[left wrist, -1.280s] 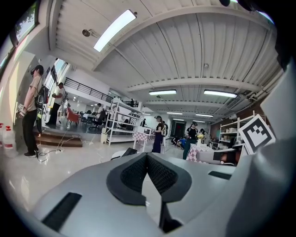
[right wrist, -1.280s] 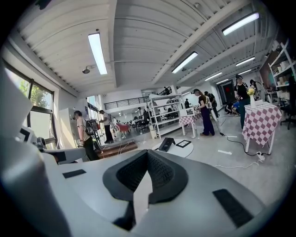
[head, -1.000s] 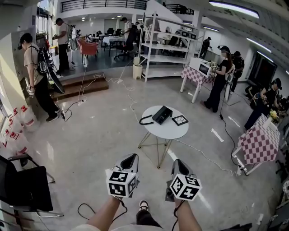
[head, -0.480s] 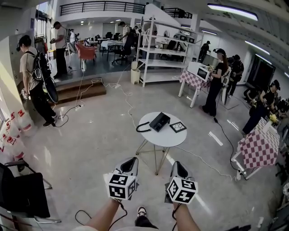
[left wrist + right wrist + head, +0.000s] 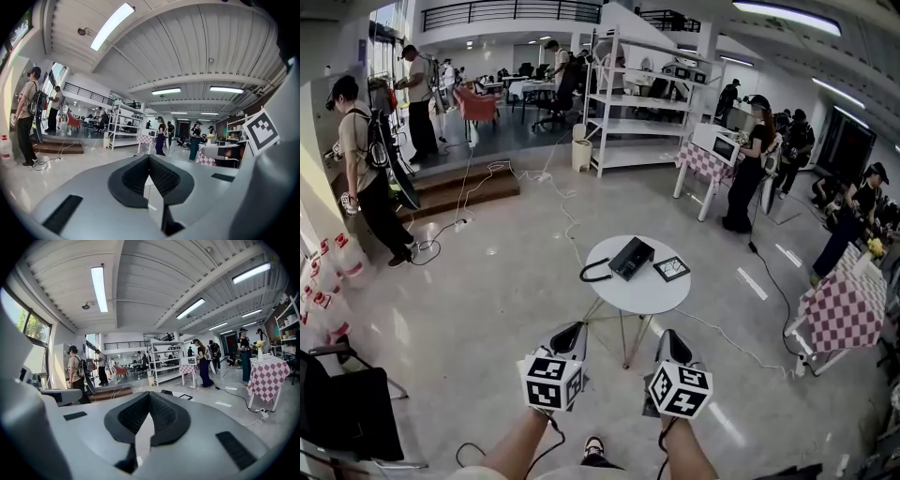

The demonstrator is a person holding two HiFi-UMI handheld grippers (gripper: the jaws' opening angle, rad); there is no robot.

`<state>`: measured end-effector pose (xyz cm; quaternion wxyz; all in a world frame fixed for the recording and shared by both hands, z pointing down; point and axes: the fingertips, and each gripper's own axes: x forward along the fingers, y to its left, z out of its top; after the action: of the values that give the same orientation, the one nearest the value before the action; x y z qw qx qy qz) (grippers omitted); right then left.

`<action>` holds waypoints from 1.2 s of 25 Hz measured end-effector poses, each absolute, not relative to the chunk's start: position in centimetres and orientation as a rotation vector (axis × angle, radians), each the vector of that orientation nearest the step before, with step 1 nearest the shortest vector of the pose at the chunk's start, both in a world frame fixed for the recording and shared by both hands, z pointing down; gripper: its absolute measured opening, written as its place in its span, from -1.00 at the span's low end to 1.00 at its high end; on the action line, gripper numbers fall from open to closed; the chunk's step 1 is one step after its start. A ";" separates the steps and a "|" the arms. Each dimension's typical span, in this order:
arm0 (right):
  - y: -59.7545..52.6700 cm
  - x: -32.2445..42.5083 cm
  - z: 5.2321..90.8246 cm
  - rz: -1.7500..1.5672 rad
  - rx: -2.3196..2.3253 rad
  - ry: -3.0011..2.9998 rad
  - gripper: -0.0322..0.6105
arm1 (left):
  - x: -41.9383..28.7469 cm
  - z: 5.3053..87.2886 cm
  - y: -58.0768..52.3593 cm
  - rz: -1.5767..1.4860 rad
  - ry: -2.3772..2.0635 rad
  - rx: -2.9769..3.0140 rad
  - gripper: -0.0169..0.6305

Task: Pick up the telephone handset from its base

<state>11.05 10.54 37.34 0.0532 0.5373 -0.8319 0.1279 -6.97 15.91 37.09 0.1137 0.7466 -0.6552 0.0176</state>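
– Two tongs, what is their state?

– Both are pressed together and hold nothing. The left tongs (image 5: 574, 325) show their black pads meeting at the tips in the left gripper view (image 5: 149, 159). The right tongs (image 5: 671, 334) look the same in the right gripper view (image 5: 149, 395). They are side by side, low in the head view, and point toward the round white surface (image 5: 661, 292).

– Where is the telephone handset?

– The telephone handset (image 5: 624, 259) seems to lie on its black base (image 5: 639, 253), near the middle of the surface. From here the two are too small to separate well. The dark cord (image 5: 592, 275) makes a loop at the left rim. A small square card with a black frame (image 5: 672, 269) lies just beside the base, on its right.

– How much of the task is done?

– I judge nothing yet. The tongs are well apart from the surface, with bare floor between. What is left: to come near, to spread one pair of tongs, to take the handset and to lift it.

– Any writing to read?

– No brand or words that I can read. Only black and white square markers on the left cube (image 5: 551, 381) and the right cube (image 5: 682, 390).
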 end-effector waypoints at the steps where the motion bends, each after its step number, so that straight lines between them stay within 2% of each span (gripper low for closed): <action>1: 10.0 11.1 37.4 0.391 1.634 -2.527 -0.83 | -7.0 37.1 15.4 0.054 -1.923 2.188 -0.90; 30: -5.6 11.1 37.1 0.402 1.629 -2.550 -0.83 | -8.1 37.3 0.3 0.069 -1.963 2.161 -0.90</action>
<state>11.13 -5.64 37.08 0.0444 0.5332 -0.8345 0.1316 -8.08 0.29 37.25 0.1102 0.7354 -0.6682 0.0234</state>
